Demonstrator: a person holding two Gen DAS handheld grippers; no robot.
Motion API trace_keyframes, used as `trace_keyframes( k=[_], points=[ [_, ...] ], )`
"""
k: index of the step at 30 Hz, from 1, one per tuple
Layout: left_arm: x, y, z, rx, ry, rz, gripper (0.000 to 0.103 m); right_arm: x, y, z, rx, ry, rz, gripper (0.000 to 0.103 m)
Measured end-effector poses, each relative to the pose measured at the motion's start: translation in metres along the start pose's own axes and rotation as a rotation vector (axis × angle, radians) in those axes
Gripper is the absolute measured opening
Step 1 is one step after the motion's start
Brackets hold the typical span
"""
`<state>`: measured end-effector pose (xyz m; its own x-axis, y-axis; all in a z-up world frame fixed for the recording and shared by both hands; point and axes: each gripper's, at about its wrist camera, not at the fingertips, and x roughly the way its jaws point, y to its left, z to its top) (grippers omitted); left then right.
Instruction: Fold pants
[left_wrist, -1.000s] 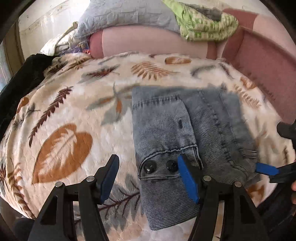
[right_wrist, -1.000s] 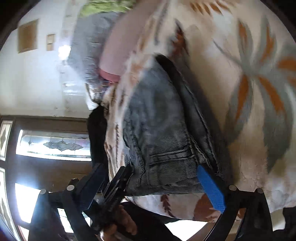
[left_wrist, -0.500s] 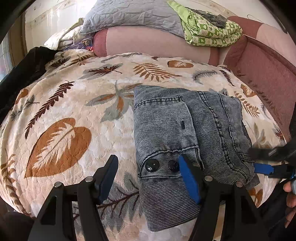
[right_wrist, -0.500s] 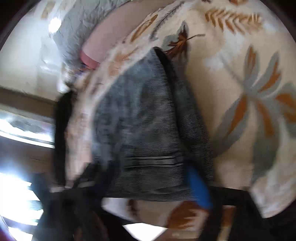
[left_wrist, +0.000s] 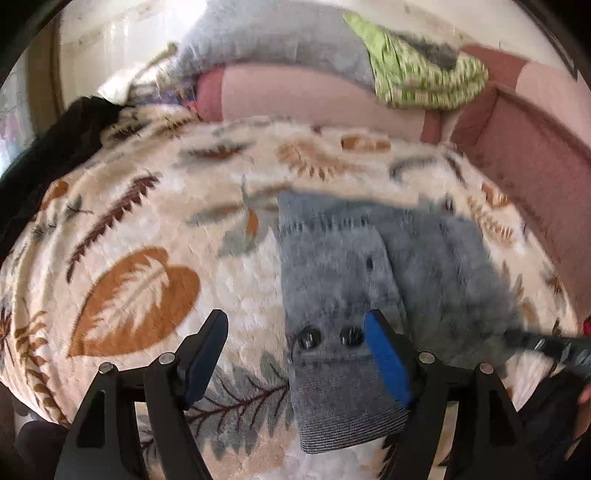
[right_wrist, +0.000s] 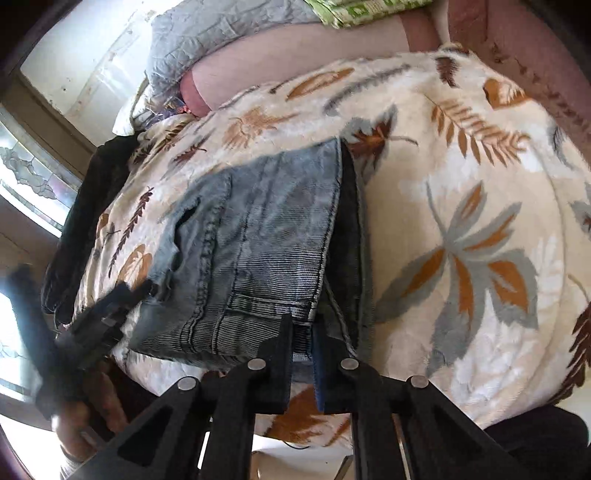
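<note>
Folded grey-blue jeans (left_wrist: 369, 280) lie on a leaf-patterned blanket (left_wrist: 140, 236); two dark buttons (left_wrist: 308, 338) show at the near waistband. My left gripper (left_wrist: 295, 354) hovers over that waistband. Its jaws are opening, with the button end of the jeans below and between them, and the pads do not press on it. In the right wrist view the jeans (right_wrist: 266, 229) reach down to my right gripper (right_wrist: 301, 343), which is shut on their near edge, denim pinched between the fingers. The right gripper (left_wrist: 546, 343) shows blurred at the jeans' right side in the left wrist view.
The blanket covers a pink sofa (left_wrist: 535, 173) with a raised back and arm. A grey pillow (left_wrist: 273, 40) and a green patterned cloth (left_wrist: 424, 77) lie along the back. A black garment (left_wrist: 48, 162) hangs at the left. A window (right_wrist: 26, 173) is on the left.
My right gripper went from wide open to shut on the jeans' near edge while rolling and lifting a little. The left gripper's jaws have spread slightly wider and it stays over the waistband.
</note>
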<state>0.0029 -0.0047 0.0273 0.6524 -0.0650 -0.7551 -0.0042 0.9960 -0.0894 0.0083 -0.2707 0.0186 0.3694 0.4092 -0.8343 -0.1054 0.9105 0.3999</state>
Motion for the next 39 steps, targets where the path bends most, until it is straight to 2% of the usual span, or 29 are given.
trace_keyframes(
  k=[2, 4, 6, 9, 12, 15, 16, 17, 19, 21, 22, 24, 27, 29, 31, 33, 34, 37, 39],
  points=[
    [0.000, -0.004, -0.002, 0.015, -0.017, 0.016, 0.080, 0.011, -0.009, -0.006, 0.015, 0.034, 0.002, 0.009],
    [0.025, -0.018, -0.014, 0.118, 0.079, 0.068, 0.081, 0.016, -0.014, -0.012, 0.016, 0.039, 0.000, 0.009],
    [0.025, -0.023, -0.021, 0.165, 0.006, 0.103, 0.083, 0.016, -0.014, -0.011, 0.015, 0.035, -0.003, 0.009],
    [0.026, -0.025, -0.020, 0.176, 0.014, 0.124, 0.083, 0.011, -0.013, -0.008, 0.013, 0.033, 0.008, 0.011],
    [0.026, -0.026, -0.021, 0.184, 0.010, 0.125, 0.083, -0.013, -0.012, 0.002, 0.027, -0.033, -0.019, 0.013],
    [0.025, -0.025, -0.021, 0.173, 0.004, 0.129, 0.083, -0.034, -0.002, 0.014, 0.036, -0.113, 0.035, 0.016],
    [0.026, -0.025, -0.021, 0.173, 0.003, 0.131, 0.083, -0.039, 0.004, 0.019, 0.029, -0.134, 0.084, 0.024],
    [0.025, -0.026, -0.021, 0.173, 0.003, 0.130, 0.083, -0.039, 0.009, 0.022, 0.022, -0.138, 0.113, 0.037],
    [0.025, -0.026, -0.022, 0.172, 0.006, 0.128, 0.083, -0.023, 0.020, 0.023, -0.002, -0.106, 0.118, 0.051],
    [0.025, -0.026, -0.022, 0.167, 0.009, 0.123, 0.083, 0.006, 0.020, 0.014, -0.052, -0.032, 0.042, 0.052],
    [0.025, -0.025, -0.021, 0.165, 0.012, 0.117, 0.083, 0.034, 0.014, 0.003, -0.069, 0.055, -0.003, 0.052],
    [0.022, -0.023, -0.018, 0.162, 0.022, 0.101, 0.082, 0.032, 0.011, -0.005, -0.097, -0.007, 0.014, 0.050],
    [0.010, -0.015, -0.008, 0.105, 0.028, 0.052, 0.082, 0.028, 0.019, -0.001, -0.114, 0.022, -0.015, 0.050],
    [-0.001, -0.011, -0.002, 0.053, -0.008, 0.017, 0.082, 0.027, 0.023, -0.002, -0.140, 0.032, -0.029, 0.050],
    [0.004, -0.014, -0.004, 0.074, 0.004, 0.025, 0.082, 0.027, 0.025, 0.002, -0.146, 0.052, -0.027, 0.050],
    [0.031, -0.025, -0.021, 0.164, 0.090, 0.076, 0.083, 0.020, 0.024, 0.009, -0.128, 0.080, -0.024, 0.050],
    [0.027, -0.025, -0.025, 0.171, 0.024, 0.080, 0.083, 0.015, 0.025, 0.017, -0.125, 0.069, -0.030, 0.051],
    [0.026, -0.026, -0.021, 0.162, 0.041, 0.084, 0.083, -0.016, 0.036, 0.053, -0.148, -0.061, -0.055, 0.052],
    [0.028, -0.026, -0.020, 0.162, 0.043, 0.083, 0.083, -0.023, 0.045, 0.081, -0.160, -0.124, -0.054, 0.061]
  ],
)
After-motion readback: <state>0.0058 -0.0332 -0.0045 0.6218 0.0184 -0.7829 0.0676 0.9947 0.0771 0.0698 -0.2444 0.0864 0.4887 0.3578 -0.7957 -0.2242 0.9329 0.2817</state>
